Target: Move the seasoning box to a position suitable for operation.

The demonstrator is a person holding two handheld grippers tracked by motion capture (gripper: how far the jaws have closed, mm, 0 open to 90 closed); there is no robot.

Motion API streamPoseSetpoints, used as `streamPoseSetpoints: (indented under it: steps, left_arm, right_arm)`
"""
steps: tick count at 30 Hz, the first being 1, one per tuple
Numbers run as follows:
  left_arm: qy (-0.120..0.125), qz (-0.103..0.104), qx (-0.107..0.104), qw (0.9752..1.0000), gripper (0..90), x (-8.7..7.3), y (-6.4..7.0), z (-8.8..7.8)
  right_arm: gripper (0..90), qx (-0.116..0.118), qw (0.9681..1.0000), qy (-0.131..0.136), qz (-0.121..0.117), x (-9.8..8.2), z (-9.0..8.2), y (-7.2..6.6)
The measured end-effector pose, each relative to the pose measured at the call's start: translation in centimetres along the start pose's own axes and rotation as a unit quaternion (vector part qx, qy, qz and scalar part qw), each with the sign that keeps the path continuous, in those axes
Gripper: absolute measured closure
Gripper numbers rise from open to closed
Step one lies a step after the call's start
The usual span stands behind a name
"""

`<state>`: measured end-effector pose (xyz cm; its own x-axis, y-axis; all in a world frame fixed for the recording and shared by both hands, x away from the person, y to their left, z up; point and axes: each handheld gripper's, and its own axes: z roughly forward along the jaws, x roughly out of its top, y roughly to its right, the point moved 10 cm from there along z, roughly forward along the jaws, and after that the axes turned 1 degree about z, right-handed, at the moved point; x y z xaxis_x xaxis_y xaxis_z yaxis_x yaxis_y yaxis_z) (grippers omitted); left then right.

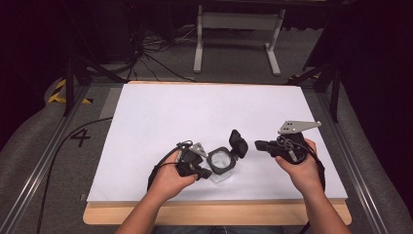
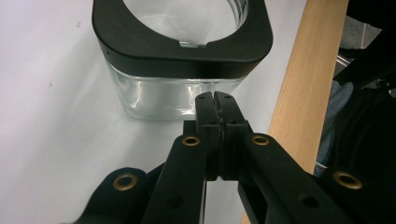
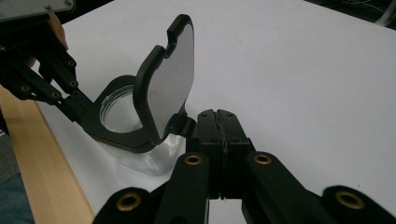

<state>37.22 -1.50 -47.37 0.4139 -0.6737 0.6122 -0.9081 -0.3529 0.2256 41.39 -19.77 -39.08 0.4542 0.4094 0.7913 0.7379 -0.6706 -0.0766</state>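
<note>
A square clear glass jar (image 1: 221, 165) with a black rim (image 2: 187, 56) stands near the front of the white table top (image 1: 204, 112). Its hinged black lid (image 1: 238, 143) is swung up and open, with its pale inner face (image 3: 170, 79) showing in the right gripper view. My left gripper (image 1: 206, 171) is shut with nothing in it, and its tips (image 2: 215, 98) are at the jar's glass wall just under the rim. The right gripper (image 1: 258, 145) is also shut and empty. It points at the lid, with its tips (image 3: 217, 114) right beside the lid's hinge.
The white top lies on a wooden board whose front edge (image 1: 214, 214) runs close behind the jar. Metal rails (image 1: 44, 161) flank the table. On the floor beyond the table stand a white frame (image 1: 238, 34) and loose cables (image 1: 146, 53).
</note>
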Motion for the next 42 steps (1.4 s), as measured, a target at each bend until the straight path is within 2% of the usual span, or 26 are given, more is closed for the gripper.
streamPoseSetpoints:
  steps: [10, 11, 15, 19, 27, 31, 37, 42]
  left_arm:
    - [-0.009, 0.011, -0.014, 0.9998, 90.0, 0.4, 0.7, 1.0]
    - [-0.016, 0.016, -0.016, 0.9996, 90.0, 0.4, 0.8, 1.0]
    - [-0.017, 0.024, -0.019, 0.9994, 90.0, 0.6, 1.1, 1.4]
    - [-0.022, 0.025, -0.026, 0.9991, 89.9, 0.6, 1.4, 1.7]
    - [-0.021, 0.031, -0.029, 0.9989, 89.9, 1.1, 2.1, 2.6]
    - [-0.022, 0.045, -0.030, 0.9983, 89.9, 1.5, 2.4, 3.1]
    - [-0.024, 0.053, -0.030, 0.9978, 89.9, 1.9, 3.0, 3.9]
    - [-0.023, 0.066, -0.023, 0.9973, 90.0, 2.5, 3.3, 4.6]
  right_arm:
    - [90.0, -0.005, 1.0000, 0.001, 0.005, -0.4, -0.6, 0.3]
    - [90.0, -0.004, 1.0000, 0.002, 0.007, -0.4, -0.6, 0.4]
    - [90.0, -0.006, 0.9999, 0.003, 0.008, -0.6, -0.9, 0.5]
    - [90.0, -0.007, 0.9999, 0.002, 0.011, -0.8, -1.0, 0.6]
    - [90.0, -0.010, 0.9999, 0.004, 0.011, -0.9, -1.4, 0.7]
    - [90.0, -0.013, 0.9998, 0.006, 0.016, -1.1, -1.7, 0.9]
    - [90.0, -0.017, 0.9996, 0.008, 0.020, -1.4, -2.2, 1.1]
    - [90.0, -0.020, 0.9995, 0.008, 0.022, -1.6, -2.4, 1.2]
